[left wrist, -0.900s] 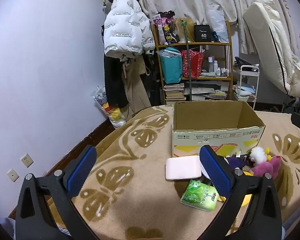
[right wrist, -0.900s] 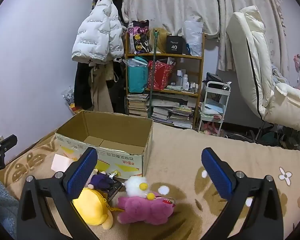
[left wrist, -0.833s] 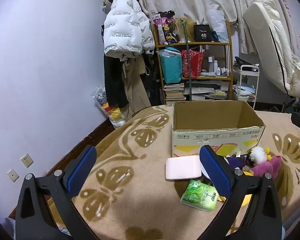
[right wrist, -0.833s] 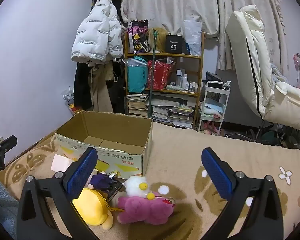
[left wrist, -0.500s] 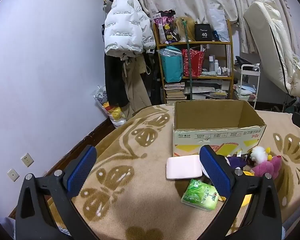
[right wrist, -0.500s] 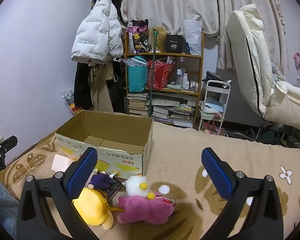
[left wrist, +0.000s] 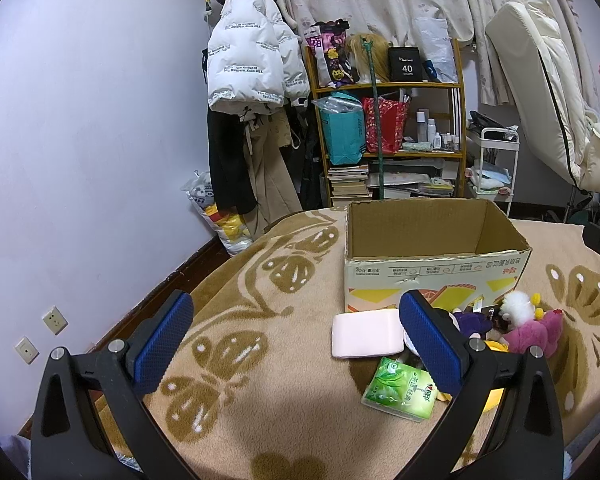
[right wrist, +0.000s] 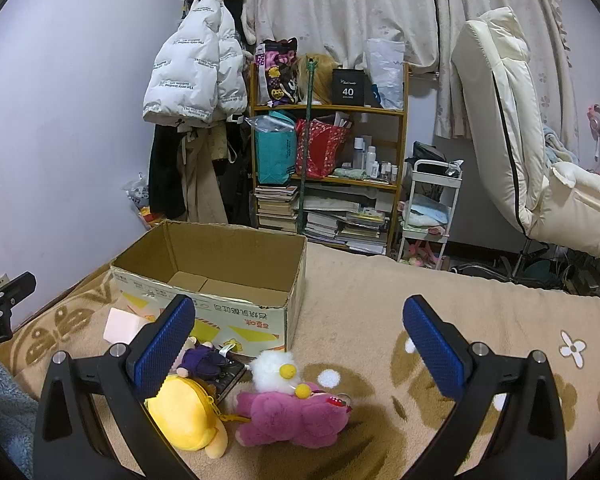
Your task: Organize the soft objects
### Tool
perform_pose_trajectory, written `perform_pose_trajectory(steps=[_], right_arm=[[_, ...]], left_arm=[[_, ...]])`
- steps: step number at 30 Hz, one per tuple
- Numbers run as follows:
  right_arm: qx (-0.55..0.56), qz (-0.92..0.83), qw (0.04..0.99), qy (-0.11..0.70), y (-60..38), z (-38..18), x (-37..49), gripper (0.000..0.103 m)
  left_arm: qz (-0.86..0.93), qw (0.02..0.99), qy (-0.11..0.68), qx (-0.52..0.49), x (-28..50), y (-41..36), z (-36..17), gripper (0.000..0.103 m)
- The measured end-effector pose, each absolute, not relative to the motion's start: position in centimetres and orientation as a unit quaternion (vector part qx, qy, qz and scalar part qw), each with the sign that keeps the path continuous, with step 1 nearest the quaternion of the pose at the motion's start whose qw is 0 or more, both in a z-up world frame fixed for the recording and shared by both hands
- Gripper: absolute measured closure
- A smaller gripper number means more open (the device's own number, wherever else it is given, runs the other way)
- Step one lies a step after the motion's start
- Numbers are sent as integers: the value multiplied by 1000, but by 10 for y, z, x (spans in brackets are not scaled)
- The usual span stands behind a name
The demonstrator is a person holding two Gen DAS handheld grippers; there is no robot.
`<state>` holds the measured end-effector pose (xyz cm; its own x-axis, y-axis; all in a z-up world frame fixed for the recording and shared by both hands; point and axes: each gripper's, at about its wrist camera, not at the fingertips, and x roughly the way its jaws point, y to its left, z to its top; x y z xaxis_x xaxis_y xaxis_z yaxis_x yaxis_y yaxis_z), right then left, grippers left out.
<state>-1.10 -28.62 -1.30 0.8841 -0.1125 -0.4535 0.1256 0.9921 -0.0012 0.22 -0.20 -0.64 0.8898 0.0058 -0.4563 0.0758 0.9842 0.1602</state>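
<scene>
A: Brown cardboard box [right wrist: 216,276] sitting open-topped on the tan blanket [right wrist: 380,300], toward its far edge. Nothing visible inside but bare flaps.

B: Soft things bunched against the box's near side. Pink plush [right wrist: 292,416] and yellow plush [right wrist: 184,416] lying side by side, touching; white fluffy bit [right wrist: 272,366] on top of the pink; purple doll [right wrist: 204,360] just behind, right by the box.

A: Pale pink pad [left wrist: 366,334] flat beside the box's near left corner, green pack [left wrist: 400,388] nearer still, toward the blanket's near edge.

B: Left gripper [left wrist: 296,338] spread wide, holding nothing, above bare blanket left of the pad.

A: Right gripper [right wrist: 298,340] likewise spread wide and empty, pink plush low between the blue pads [right wrist: 164,344], untouched.

B: Shelf [right wrist: 328,152] and white jacket [right wrist: 196,76] beyond the far edge.
</scene>
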Motion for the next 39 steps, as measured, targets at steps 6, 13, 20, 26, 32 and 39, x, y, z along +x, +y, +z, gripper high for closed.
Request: perform_pose_trajectory(steps=[6,13,20,26,32,39], right_arm=[[14,-62,970,233,-286,-13,-11,0],[13,-62,971,232,-286,-13,-11,0],[12,-61,971,233,-286,-13,-12,0],[13,-60,971,232,-292,-8,-16,0],[8,-60,972,226,-279,-14,-12,0],[9,-59,972,225,-280,-15,-12,0]], left_arm=[[-18,968,234,87,2,-2,-7,1],[-17,968,235,88,2,-2,-6,1],[-21,968,233,87,1,-1,-6,1],[-21,969,232,86,0,1,-8,1],[-22,969,232,86,0,-1,-13,1],[-21,968,233,87,0,-1,-14,1]])
